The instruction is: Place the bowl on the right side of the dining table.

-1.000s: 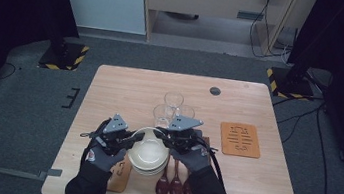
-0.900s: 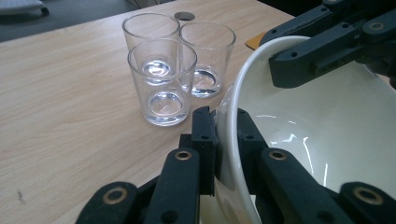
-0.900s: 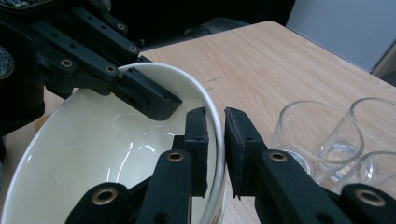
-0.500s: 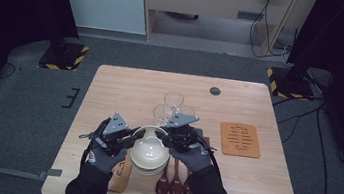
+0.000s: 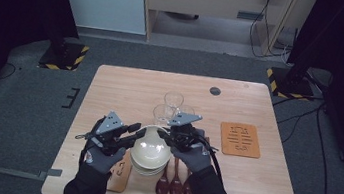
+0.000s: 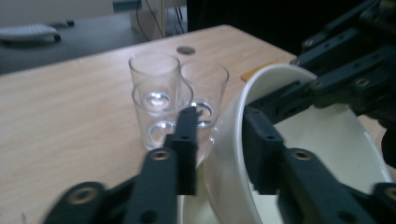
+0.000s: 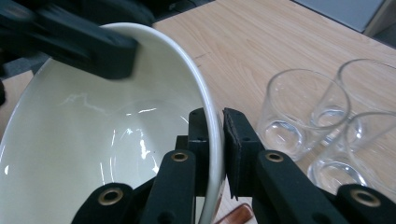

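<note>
A cream bowl (image 5: 150, 148) is held tilted just above a stack of like bowls (image 5: 148, 168) near the table's front edge. My left gripper (image 5: 137, 136) grips its left rim, and in the left gripper view the jaws (image 6: 222, 114) straddle the bowl's rim (image 6: 327, 140). My right gripper (image 5: 164, 135) is shut on the far right rim. In the right gripper view the gripper (image 7: 215, 114) pinches the thin wall of the bowl (image 7: 93, 130) tightly.
Three clear glasses (image 5: 173, 101) (image 6: 156, 79) (image 7: 299, 107) stand close behind the bowl. Three brown spoons (image 5: 175, 183) lie right of the stack. An orange coaster (image 5: 240, 139) lies farther right and another (image 5: 120, 172) under my left hand. A dark disc (image 5: 215, 90) sits on the wooden table (image 5: 120, 90).
The top bowl has come up off the stack and tilted, with both grippers at its rim. The right gripper has shifted slightly left and forward.
</note>
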Demonstrator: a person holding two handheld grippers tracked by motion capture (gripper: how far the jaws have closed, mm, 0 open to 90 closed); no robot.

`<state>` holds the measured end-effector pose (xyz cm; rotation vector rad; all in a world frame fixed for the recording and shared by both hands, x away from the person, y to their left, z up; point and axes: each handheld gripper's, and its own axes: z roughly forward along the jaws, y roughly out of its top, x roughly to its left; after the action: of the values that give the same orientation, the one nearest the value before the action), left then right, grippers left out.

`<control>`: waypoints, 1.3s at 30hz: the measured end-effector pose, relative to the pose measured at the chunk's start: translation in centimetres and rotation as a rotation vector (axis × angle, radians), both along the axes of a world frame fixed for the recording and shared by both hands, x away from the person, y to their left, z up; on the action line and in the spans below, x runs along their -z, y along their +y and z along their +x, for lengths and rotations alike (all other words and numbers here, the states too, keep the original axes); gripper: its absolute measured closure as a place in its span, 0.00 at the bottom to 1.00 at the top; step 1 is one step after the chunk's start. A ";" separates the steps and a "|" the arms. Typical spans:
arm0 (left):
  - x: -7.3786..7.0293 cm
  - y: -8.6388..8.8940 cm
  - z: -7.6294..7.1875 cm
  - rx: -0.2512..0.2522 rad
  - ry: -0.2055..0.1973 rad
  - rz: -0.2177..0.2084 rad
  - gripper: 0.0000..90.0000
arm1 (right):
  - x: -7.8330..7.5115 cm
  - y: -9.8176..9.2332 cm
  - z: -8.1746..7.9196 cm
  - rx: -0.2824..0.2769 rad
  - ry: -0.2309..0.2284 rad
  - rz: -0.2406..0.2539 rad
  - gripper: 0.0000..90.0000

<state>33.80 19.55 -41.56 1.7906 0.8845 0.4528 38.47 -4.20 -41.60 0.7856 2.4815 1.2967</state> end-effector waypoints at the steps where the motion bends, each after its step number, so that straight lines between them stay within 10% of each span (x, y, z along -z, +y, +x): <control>1: -0.2 0.2 -0.1 -0.009 -0.022 -0.016 0.66 | 0.0 0.0 0.0 0.000 0.000 0.000 0.91; 17: -1.2 4.3 -0.5 -0.137 -0.083 -0.101 0.33 | -1.3 -2.6 0.0 0.070 -0.022 0.058 0.91; 39: 6.2 8.0 3.0 -0.336 0.158 0.109 0.22 | -2.9 -7.1 -0.3 0.188 -0.060 0.094 0.91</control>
<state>36.83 27.54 -47.76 1.7991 1.3026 0.5885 38.22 -11.34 -38.70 0.9613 2.2531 1.3553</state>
